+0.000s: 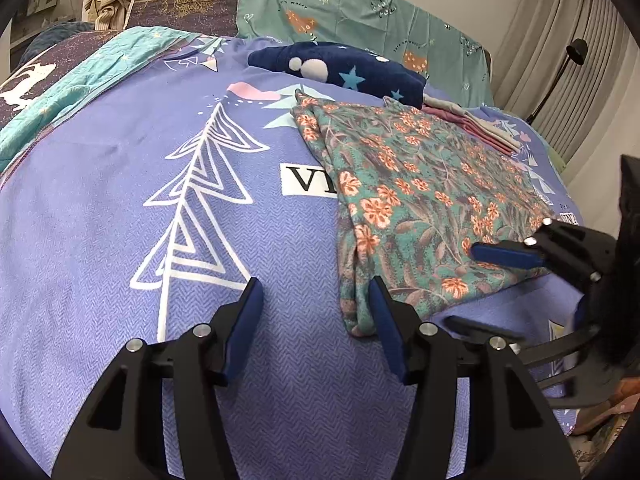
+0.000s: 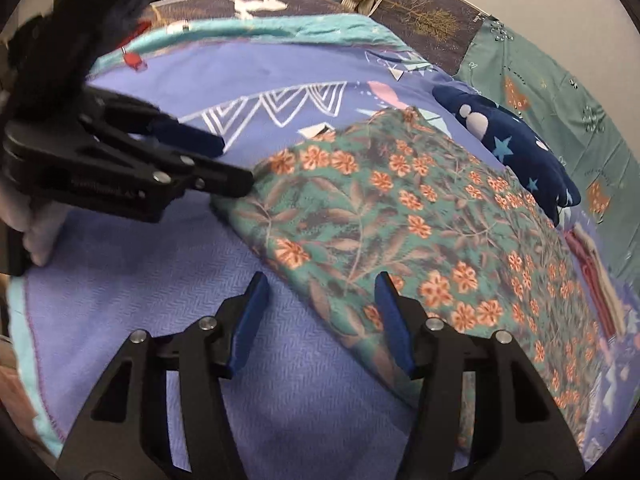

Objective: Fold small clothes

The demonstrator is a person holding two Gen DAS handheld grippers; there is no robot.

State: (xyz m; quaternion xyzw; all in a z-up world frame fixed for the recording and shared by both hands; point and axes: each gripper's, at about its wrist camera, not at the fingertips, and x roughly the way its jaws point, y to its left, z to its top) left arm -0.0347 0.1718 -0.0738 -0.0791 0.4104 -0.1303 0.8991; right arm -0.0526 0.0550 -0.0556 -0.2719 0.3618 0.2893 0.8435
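I hold left gripper (image 1: 316, 300) wide open, empty, low over bed cover (image 1: 120, 208), one finger just beside near corner of floral garment (image 1: 420, 200); looks poised to pinch that corner. Right gripper (image 2: 318, 296) also wide open, empty, straddling garment's near edge. Garment lies flat on bed, apparently part-folded. Beyond it: navy star cloth (image 1: 360, 70), small stack of folded clothes (image 1: 472, 124), likely finished pile.

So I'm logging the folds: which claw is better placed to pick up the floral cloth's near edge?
Probably the right claw: it is open and the floral cloth edge lies between its fingers. The left claw, also open, only touches the corner.
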